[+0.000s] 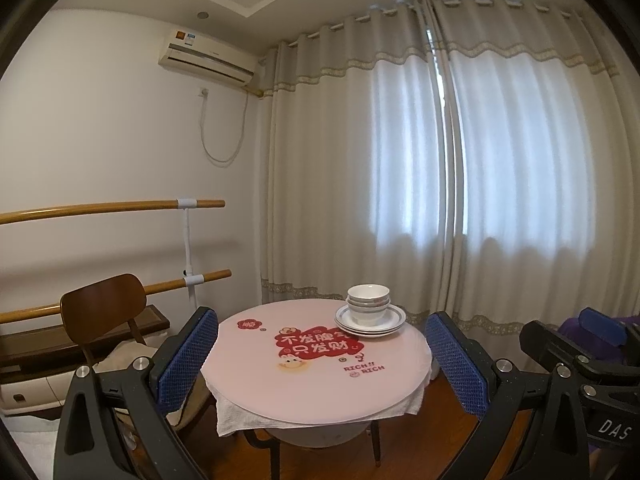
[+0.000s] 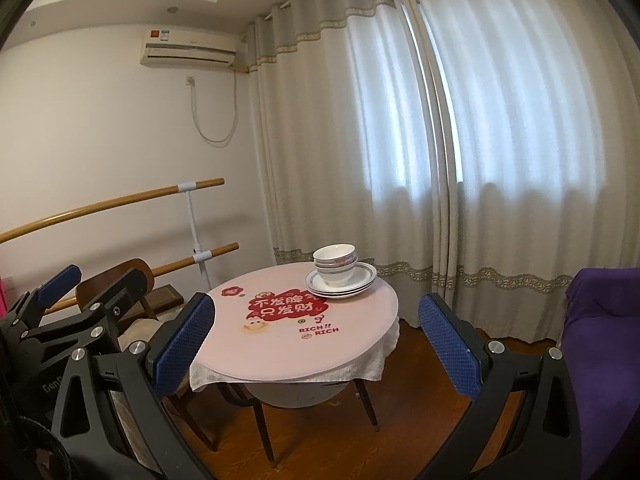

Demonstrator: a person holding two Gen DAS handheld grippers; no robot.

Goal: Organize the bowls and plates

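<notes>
A stack of white bowls rests on a stack of white plates with blue-grey rims, at the far right of a round pink table. My left gripper hangs open in front of the table, well short of the dishes, with nothing between its blue pads. My right gripper is likewise open and empty, a similar distance back. Each view also catches the other gripper at its edge: the right gripper and the left gripper.
A brown wooden chair stands left of the table. Wooden barre rails run along the left wall. Curtains hang behind the table. A purple-covered seat is at the right. The floor is wood.
</notes>
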